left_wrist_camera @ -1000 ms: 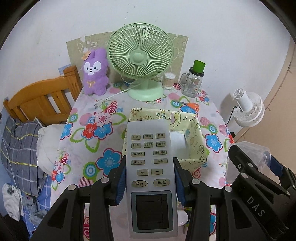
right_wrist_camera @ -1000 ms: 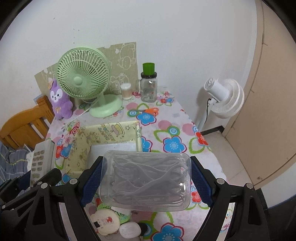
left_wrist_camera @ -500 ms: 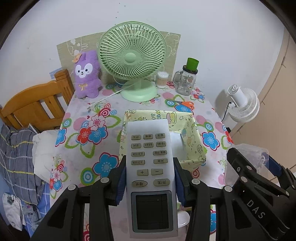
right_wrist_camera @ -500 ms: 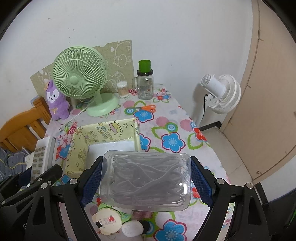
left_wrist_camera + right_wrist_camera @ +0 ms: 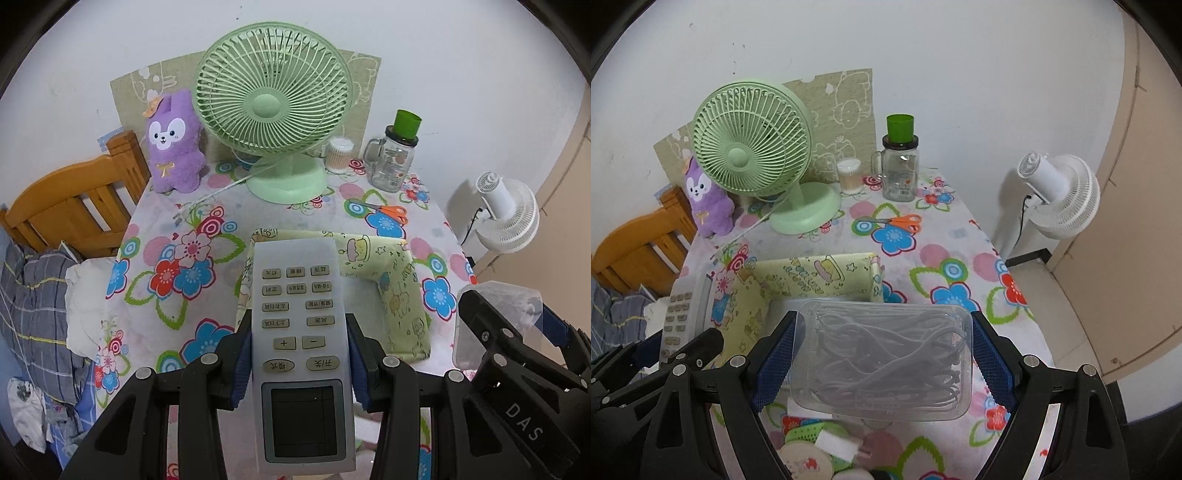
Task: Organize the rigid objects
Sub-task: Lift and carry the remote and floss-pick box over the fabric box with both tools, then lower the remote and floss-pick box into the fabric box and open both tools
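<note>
My left gripper (image 5: 299, 354) is shut on a white remote control (image 5: 299, 332) with grey buttons and a screen, held above the near left part of a yellow-green fabric storage box (image 5: 402, 295). The remote also shows in the right wrist view (image 5: 683, 314). My right gripper (image 5: 881, 354) is shut on a clear plastic box of grey cables (image 5: 882, 358), held over the near edge of the same fabric box (image 5: 798, 277). The right gripper shows at the right of the left wrist view (image 5: 517, 369).
On the floral tablecloth (image 5: 166, 280) stand a green desk fan (image 5: 273, 110), a purple plush toy (image 5: 173, 144), a cotton swab jar (image 5: 338, 153), a glass jar with green lid (image 5: 397, 158) and orange scissors (image 5: 894, 221). Small items (image 5: 820, 446) lie near me. A wooden chair (image 5: 74, 206) stands left, a white floor fan (image 5: 1056, 192) right.
Both grippers have moved forward toward the table with their loads still held; the fan and the fabric box look closer and larger.
</note>
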